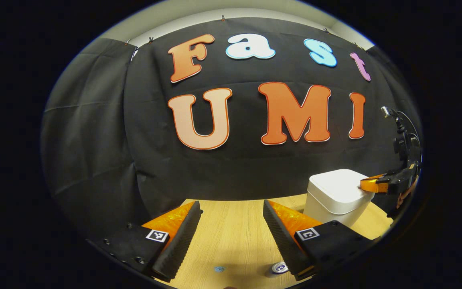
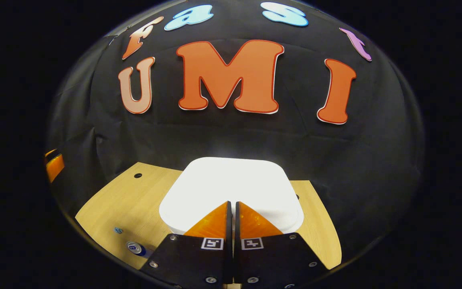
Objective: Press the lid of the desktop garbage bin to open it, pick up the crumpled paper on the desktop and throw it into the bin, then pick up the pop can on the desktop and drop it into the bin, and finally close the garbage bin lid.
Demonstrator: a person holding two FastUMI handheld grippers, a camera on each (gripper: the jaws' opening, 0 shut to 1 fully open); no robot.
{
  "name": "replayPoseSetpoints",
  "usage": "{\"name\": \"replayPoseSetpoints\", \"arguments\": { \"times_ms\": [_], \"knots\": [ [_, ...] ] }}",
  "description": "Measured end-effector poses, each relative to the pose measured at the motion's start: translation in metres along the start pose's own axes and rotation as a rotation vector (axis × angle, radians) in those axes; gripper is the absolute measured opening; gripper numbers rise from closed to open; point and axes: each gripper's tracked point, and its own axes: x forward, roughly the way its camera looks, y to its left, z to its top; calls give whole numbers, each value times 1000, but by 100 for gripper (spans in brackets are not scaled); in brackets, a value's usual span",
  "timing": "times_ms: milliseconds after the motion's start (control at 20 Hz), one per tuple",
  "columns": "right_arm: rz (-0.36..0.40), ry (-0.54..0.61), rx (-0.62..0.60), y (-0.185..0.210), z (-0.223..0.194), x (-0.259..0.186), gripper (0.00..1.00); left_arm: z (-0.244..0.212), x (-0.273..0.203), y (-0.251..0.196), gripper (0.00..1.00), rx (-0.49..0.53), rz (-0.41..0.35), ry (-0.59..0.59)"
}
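Bin (image 2: pixel 231 184): white, squarish with rounded corners, smooth plain lid, lid down and flush. It stands on the light wood-grain worktop (image 2: pixel 122 200) toward the back edge, close to the black cloth wall; in the left gripper view the bin (image 1: pixel 337 196) is at the worktop's right side.

Right claw (image 2: pixel 233 206): fingers closed together, only a thin slit between them, nothing held. Tips sit over the near edge of the lid; contact looks likely but cannot be confirmed. In the left gripper view, the right claw (image 1: pixel 365 185) reaches the lid's right edge from the side.

Left claw (image 1: pixel 231 210): wide open, empty, held above bare worktop left of the bin.

Can (image 2: pixel 135 248): near the worktop's front edge, left of the bin, seen end-on with a blue body and silver top. It also appears beside the left claw's finger, can (image 1: pixel 279 267).

Small blue mark (image 1: pixel 219 269) on the worktop nearby.
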Motion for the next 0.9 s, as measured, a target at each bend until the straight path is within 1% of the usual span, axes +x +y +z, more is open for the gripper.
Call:
{"name": "replayPoseSetpoints", "arguments": {
  "times_ms": [200,300,450,550,650,800,850,900],
  "knots": [
    [-9,40,50,1,-7,1,1,-3,1,-5,99,19,2,13],
    [-14,37,-6,0,-7,0,2,-2,1,-10,99,21,0,14],
    [-16,-19,-83,0,2,0,1,2,0,-17,99,31,10,5],
    [23,-17,-56,4,5,-2,1,-5,0,-18,99,22,23,10],
    [92,0,1,11,6,-4,1,-20,-4,-17,100,14,46,41],
    [145,-24,-1,13,15,-10,3,-40,-7,-15,99,3,90,80],
    [158,-45,-9,13,21,-13,6,-46,-9,-13,100,2,105,94],
    [167,-81,-23,11,33,-15,11,-53,-9,-13,100,-3,124,111]
  ]
}}
